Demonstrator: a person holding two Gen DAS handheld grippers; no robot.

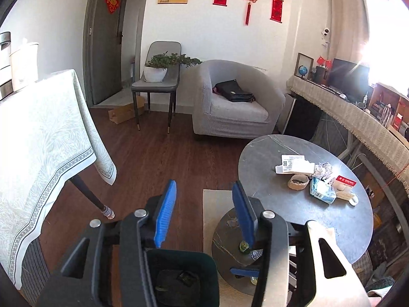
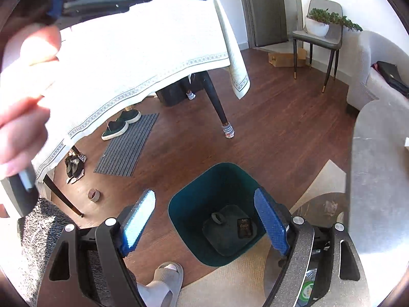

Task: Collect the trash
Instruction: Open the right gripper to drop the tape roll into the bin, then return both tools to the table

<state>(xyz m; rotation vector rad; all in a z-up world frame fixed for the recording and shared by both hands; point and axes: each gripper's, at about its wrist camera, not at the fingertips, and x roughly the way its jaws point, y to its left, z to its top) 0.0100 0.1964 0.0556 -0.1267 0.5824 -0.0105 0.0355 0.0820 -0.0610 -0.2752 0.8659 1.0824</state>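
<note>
Hovering released and empty, both grippers' blue-padded fingers point(image 2: 271, 226) frame the dark green plastic bin point(image 2: 217, 212) beside the round grey worktop point(image 1: 306, 209) strewn with crumpled paper trash point(image 1: 322, 170).

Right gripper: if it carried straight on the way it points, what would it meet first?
Probably the dark green bin: its open mouth lies between the open right gripper fingers, nothing visible in between, though depth is uncertain.

Sunlit room: wood floor point(image 1: 158, 158), grey armchair point(image 1: 237, 102), white walls point(image 1: 204, 33).

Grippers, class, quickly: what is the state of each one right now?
Left gripper: open, nothing between its jaws.
Right gripper: open wide and empty, above the bin.
</note>
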